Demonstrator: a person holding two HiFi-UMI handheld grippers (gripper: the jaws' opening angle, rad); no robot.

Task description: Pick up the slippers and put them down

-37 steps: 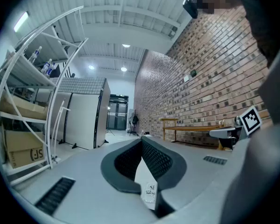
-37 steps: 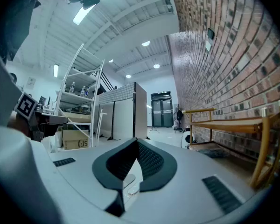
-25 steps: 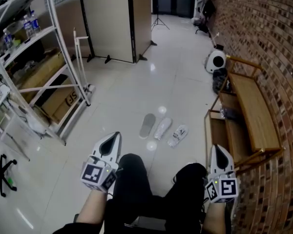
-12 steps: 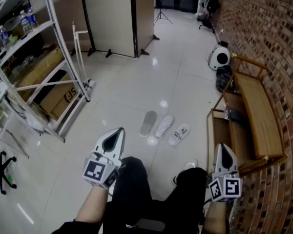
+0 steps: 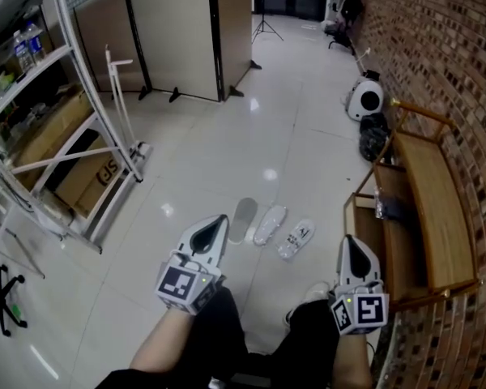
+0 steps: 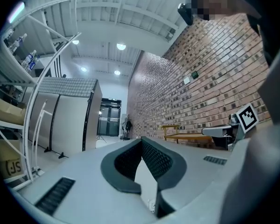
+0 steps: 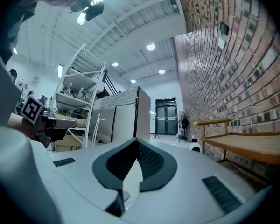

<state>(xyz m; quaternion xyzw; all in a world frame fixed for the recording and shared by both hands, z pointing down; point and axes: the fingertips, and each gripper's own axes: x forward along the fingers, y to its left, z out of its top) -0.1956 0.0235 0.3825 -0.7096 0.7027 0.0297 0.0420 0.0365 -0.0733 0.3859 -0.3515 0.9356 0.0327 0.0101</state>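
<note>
- Left gripper [image 5: 217, 221]: jaws pressed together, nothing between them.
- Right gripper [image 5: 347, 243]: tips meet too, empty.
- Three slippers [image 5: 269, 224] lie side by side on the floor, just ahead of both grippers, untouched.
- Cardboard box [image 5: 93, 177] at the left reads "JS".
- The print on the rightmost slipper is too small to read.

**Floor** [image 5: 227, 144]: laid in glossy pale tile; lamps are mirrored in it.
**Wall** [image 5: 445, 55]: built of rough, matt red brick.
**Bench** [image 5: 429, 193]: made of smooth light wood.
**Rack** [image 5: 113, 120]: made of white-painted metal tube.
**Box** [image 5: 97, 173]: plain matt cardboard.
**Slippers** [image 5: 270, 225]: white and grey; the material cannot be told.
**Left gripper** [image 5: 217, 220], **right gripper** [image 5: 348, 241]: moulded in matt grey plastic; the pads [image 6: 154, 158] are finished dark and finely ridged.
</note>
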